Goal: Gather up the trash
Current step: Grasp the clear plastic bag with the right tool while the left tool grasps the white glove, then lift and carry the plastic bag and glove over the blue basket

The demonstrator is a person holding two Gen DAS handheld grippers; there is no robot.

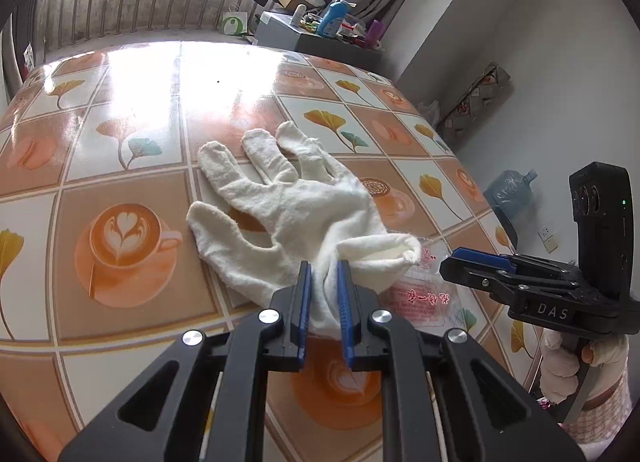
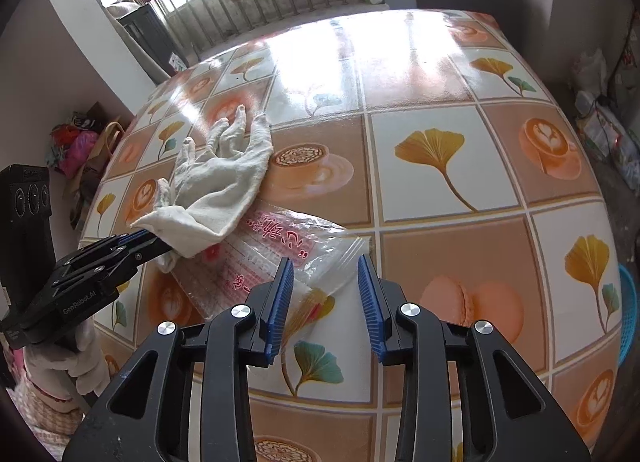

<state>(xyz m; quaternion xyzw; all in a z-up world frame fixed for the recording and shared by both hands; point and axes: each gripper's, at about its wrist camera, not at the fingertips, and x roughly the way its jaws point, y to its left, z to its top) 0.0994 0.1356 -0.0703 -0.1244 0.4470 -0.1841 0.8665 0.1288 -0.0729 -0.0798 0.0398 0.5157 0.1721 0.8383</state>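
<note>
A white cloth glove [image 1: 288, 205] lies palm-down on the patterned table [image 1: 132, 133], its cuff bunched toward me. My left gripper [image 1: 324, 266] is shut on that cuff, with fabric squeezed between the blue pads; the right wrist view shows the same grip at the left gripper [image 2: 150, 240] on the glove [image 2: 220, 177]. A clear plastic bag with red print [image 2: 280, 250] lies partly under the cuff. My right gripper [image 2: 325, 260] stands open just over the bag's near corner, its pads not pressing on it. From the left it shows as the right gripper [image 1: 450, 266] beside the bag [image 1: 420, 300].
A gloved hand [image 1: 568, 366] holds the right gripper's handle. A blue basket [image 2: 628, 314] sits past the table's right edge. A low cabinet with bottles [image 1: 320, 33] stands beyond the far edge by the window railing. A water jug [image 1: 508, 193] is on the floor.
</note>
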